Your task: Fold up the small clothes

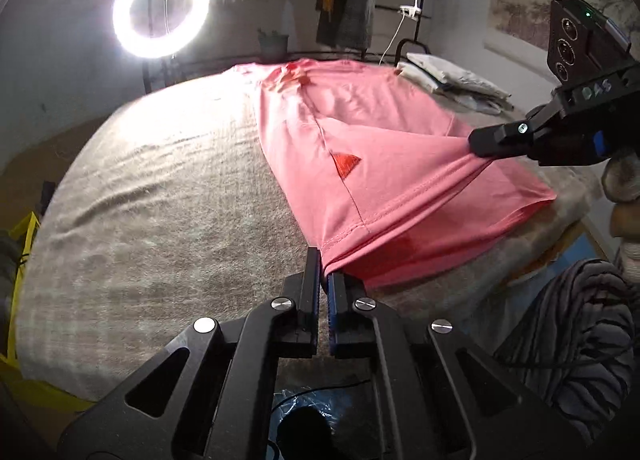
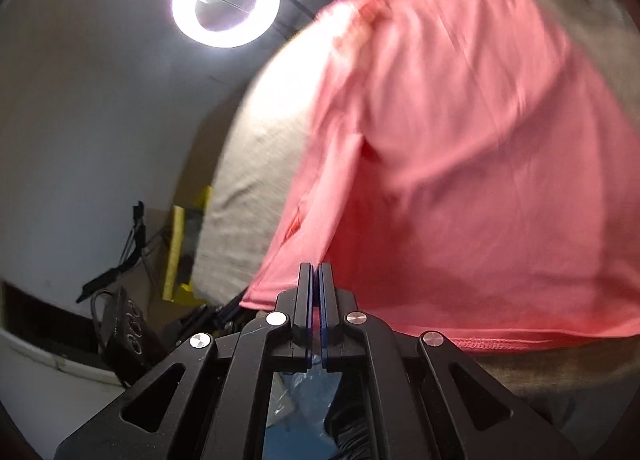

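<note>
Hem gripped at both corners, fold not yet made.

The pink shirt (image 1: 360,148) lies lengthwise on the grey bed (image 1: 160,180), collar toward 12 o'clock, with what looks like its left side already turned in along a seam. The left gripper (image 1: 324,260) has its fingers clamped on the hem corner at 6 o'clock; the right gripper (image 1: 478,144) pinches the hem at 3 o'clock, its own view blurred. A folded pale stack (image 1: 452,80) waits at 1 o'clock. Still to do, I judge: carry the hem up to the collar, then set the shirt aside.
</note>
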Tool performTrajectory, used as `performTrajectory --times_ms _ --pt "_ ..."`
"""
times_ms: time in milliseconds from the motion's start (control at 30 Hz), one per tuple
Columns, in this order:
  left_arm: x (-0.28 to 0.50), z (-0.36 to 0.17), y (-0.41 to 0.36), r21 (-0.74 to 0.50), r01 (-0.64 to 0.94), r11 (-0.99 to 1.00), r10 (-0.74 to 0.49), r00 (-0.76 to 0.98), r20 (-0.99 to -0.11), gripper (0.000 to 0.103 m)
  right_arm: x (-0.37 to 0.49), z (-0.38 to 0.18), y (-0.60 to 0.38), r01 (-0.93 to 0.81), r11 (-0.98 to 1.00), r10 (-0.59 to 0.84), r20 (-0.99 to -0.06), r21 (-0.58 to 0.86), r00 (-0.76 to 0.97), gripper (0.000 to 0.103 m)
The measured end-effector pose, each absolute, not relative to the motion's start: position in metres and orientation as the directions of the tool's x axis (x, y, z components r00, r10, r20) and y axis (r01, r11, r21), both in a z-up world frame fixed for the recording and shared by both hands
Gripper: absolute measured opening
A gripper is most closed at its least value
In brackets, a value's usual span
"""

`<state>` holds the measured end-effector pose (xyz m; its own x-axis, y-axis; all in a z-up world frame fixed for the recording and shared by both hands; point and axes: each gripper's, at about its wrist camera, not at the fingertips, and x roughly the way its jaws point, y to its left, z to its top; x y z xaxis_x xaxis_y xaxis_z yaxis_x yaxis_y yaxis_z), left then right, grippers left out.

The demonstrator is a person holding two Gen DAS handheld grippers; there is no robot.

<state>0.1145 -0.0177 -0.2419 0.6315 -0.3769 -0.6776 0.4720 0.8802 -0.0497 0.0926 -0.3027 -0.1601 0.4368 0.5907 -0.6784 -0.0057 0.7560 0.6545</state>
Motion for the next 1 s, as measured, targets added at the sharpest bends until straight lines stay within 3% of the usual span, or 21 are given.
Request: performTrajectory --times_ms 167,400,667,833,1000 --pt "0.12 -0.273 -0.027 0.027 0.468 0.883 -0.294 0.598 -0.745 0.001 0.101 -0.202 -0.283 0.025 0.843 0.501 -0.8 0.537 0.33 0.001" --pt "0.112 -0.266 -0.03 0.042 0.507 0.861 -0.307 0.584 -0.751 0.002 0.107 -0.188 -0.289 0.002 0.865 0.469 -0.809 0.502 0.354 0.001" --pt "0.104 -0.244 -0.012 -0.015 0.495 0.869 -0.341 0.577 -0.742 0.003 0.102 -0.206 -0.292 -0.019 0.902 0.424 -0.877 0.431 0.226 0.004" --pt "0.119 -0.218 0.001 -0.062 0.437 0.897 -0.351 0.62 -0.702 0.009 0.1 -0.173 -0.332 0.003 0.861 0.474 -0.805 0.509 0.357 0.004" --pt "0.146 -0.193 -0.008 -0.058 0.405 0.913 -0.34 0.672 -0.658 0.009 0.099 -0.131 -0.376 0.002 0.871 0.419 -0.744 0.492 0.52 0.004"
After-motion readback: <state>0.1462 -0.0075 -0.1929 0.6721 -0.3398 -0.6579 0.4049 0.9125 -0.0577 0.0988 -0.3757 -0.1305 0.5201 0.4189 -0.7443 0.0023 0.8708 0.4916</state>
